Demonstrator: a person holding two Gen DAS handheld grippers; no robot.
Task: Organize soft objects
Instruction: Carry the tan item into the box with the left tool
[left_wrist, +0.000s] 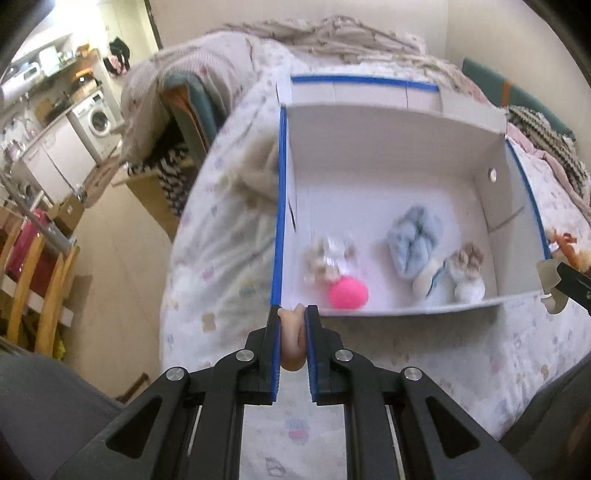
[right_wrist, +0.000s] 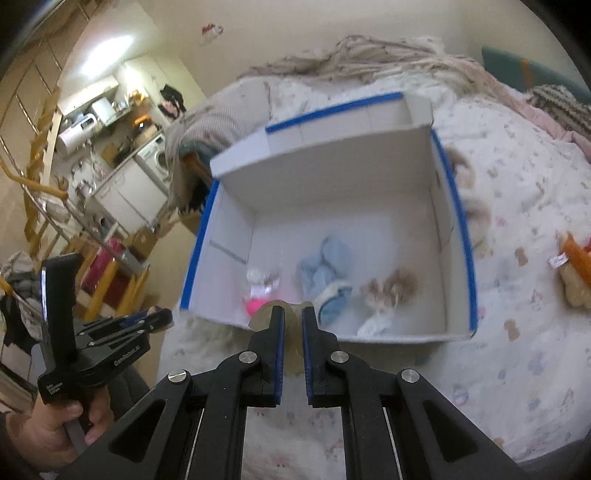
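A white cardboard box (left_wrist: 388, 140) with blue-taped rims lies open on the patterned bedspread. On its floor are a pink ball (left_wrist: 349, 293), a small pale plush (left_wrist: 328, 260), a fluffy blue item (left_wrist: 415, 242) and a brown-and-white plush (left_wrist: 467, 271). My left gripper (left_wrist: 293, 312) is shut on a peach soft toy (left_wrist: 293, 347) just before the box's near left corner. My right gripper (right_wrist: 293, 312) is shut on a cream soft piece (right_wrist: 264, 314) over the box's (right_wrist: 332, 173) near wall. Its tip (left_wrist: 550, 284) also shows at the right edge of the left wrist view.
An orange and tan plush (right_wrist: 574, 269) lies on the bed right of the box, and a beige fluffy one (right_wrist: 476, 214) rests against its right wall. Blankets (left_wrist: 332, 33) pile up behind. Left of the bed are the floor, wooden chairs (left_wrist: 40, 280) and a kitchen area.
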